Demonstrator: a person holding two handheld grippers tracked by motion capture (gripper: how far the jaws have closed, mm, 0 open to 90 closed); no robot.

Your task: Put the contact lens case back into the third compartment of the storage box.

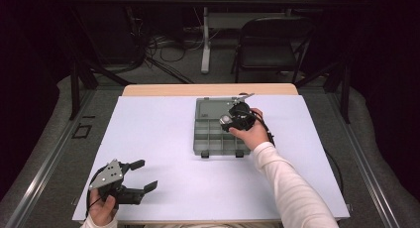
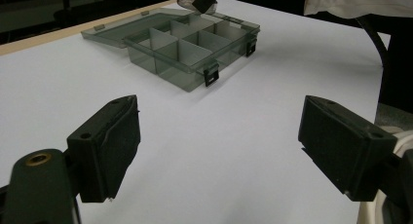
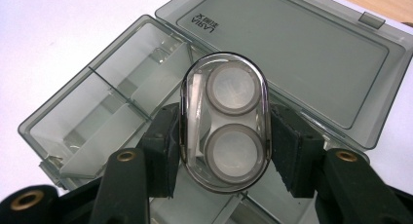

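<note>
A white table (image 1: 163,153) carries everything here, and the landmark on it is one smoky grey organiser box (image 1: 210,134), lying with its lid (image 3: 292,53) swung fully open and flat on the table behind the tray. The tray is split by partitions into several compartments; in the left gripper view about six can be counted, though the far ones are partly hidden. Every compartment that shows is empty.

Two grippers are in use. The right gripper (image 1: 236,118) hangs over the box, above its right-hand part close to where the tray meets the lid. Its jaws are clamped on one clear oval case (image 3: 225,121), a pad pressing on each long side. The case sits upright between the jaws, above the box rather than inside it; whether its lower end touches the tray cannot be told. Inside the case are two round white-rimmed wells, one above the other, and a thin clear piece runs along its left edge. In the right gripper view, the divided compartments lie to the left of the case and the lid spreads out above and to the right.

The left gripper (image 1: 142,176) rests well away from the box, near the table's front left edge, held in a hand (image 1: 101,208). Its jaws stand wide apart with only bare table between them, pointing toward the box.
</note>
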